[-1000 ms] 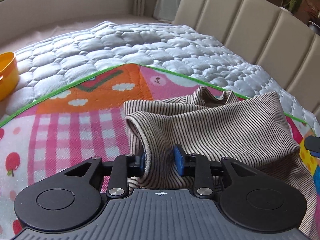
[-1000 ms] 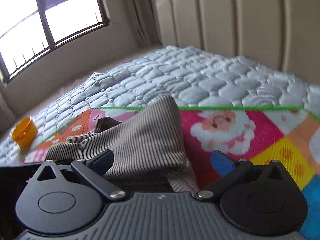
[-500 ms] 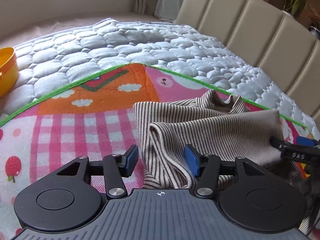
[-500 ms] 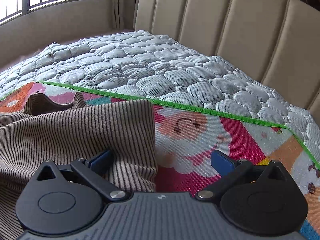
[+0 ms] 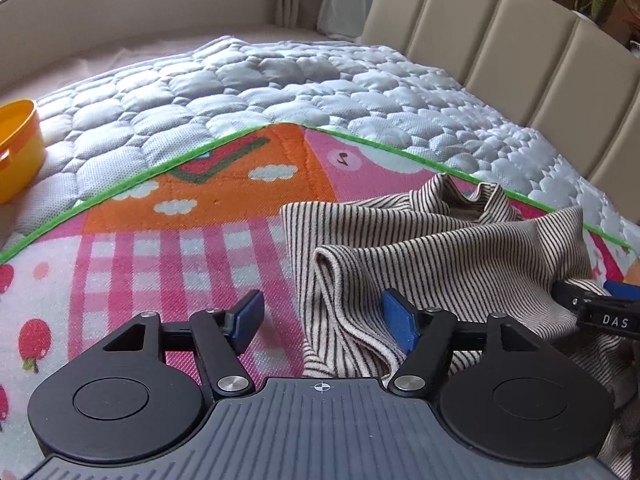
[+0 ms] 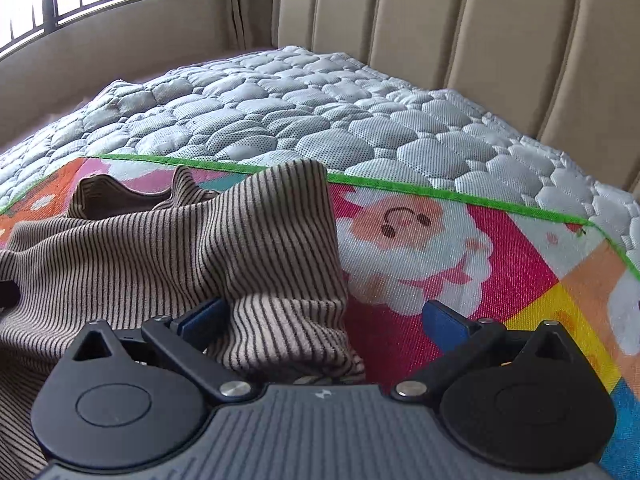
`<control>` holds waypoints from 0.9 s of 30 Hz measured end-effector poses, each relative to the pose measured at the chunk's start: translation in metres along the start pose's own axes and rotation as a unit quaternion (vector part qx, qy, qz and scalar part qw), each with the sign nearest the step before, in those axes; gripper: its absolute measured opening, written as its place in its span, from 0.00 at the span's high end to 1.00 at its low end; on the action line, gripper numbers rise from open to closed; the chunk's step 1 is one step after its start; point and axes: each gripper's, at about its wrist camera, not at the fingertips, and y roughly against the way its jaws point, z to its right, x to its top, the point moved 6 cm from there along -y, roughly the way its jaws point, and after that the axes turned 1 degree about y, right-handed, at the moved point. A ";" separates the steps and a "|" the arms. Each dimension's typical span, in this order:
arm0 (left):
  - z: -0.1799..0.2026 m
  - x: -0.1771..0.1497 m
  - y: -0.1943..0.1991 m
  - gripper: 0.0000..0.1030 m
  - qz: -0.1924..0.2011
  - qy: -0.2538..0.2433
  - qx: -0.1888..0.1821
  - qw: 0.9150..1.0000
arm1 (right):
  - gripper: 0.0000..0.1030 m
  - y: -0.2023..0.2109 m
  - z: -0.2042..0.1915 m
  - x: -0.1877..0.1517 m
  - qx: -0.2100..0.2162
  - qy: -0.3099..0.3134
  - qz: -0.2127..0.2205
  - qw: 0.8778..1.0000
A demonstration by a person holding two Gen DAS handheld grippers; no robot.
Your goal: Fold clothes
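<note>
Left claw (image 5: 320, 316): jaws apart and just been opening; the folded edge of the striped garment (image 5: 440, 264) lies between the blue pads (image 5: 394, 320), slack, nothing pressing on it. Released.

Far left in that view, an orange tub (image 5: 16, 148) sits on the quilted bed cover (image 5: 280, 84), well apart from the work. The garment lies on the cartoon play mat (image 5: 168, 256), which is spread over the quilt, near the mat's green border.

Right claw (image 6: 324, 320): jaws wide; a bunched fold of the garment sits between them on the left side, beside the left pad. The right pad stands over bare mat, so no grip. Its tip also shows at the right edge of the left wrist view.

Progress (judgement): one fold looks laid, since a top layer is doubled over a lower one with the neckline (image 6: 120, 192) showing beyond it. The edges are rumpled and the corner under the right claw is bunched, so smoothing and at least one further fold probably remain.

Not visible: the near part of the garment, hidden behind both claw bodies; sleeves cannot be told apart; whether the left pad of the right claw touches cloth is unclear.
</note>
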 end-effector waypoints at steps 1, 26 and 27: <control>-0.001 0.000 0.000 0.28 -0.001 0.002 0.000 1.000 | 0.00 -0.001 0.002 -0.001 0.008 -0.012 -0.005 1.000; 0.032 0.028 0.040 0.88 0.091 -0.064 -0.052 0.992 | 0.00 0.002 -0.005 -0.001 0.000 0.011 0.020 1.000; 0.032 0.028 0.037 0.88 0.093 -0.079 -0.034 0.992 | 0.00 0.003 -0.005 0.000 -0.001 0.013 0.020 1.000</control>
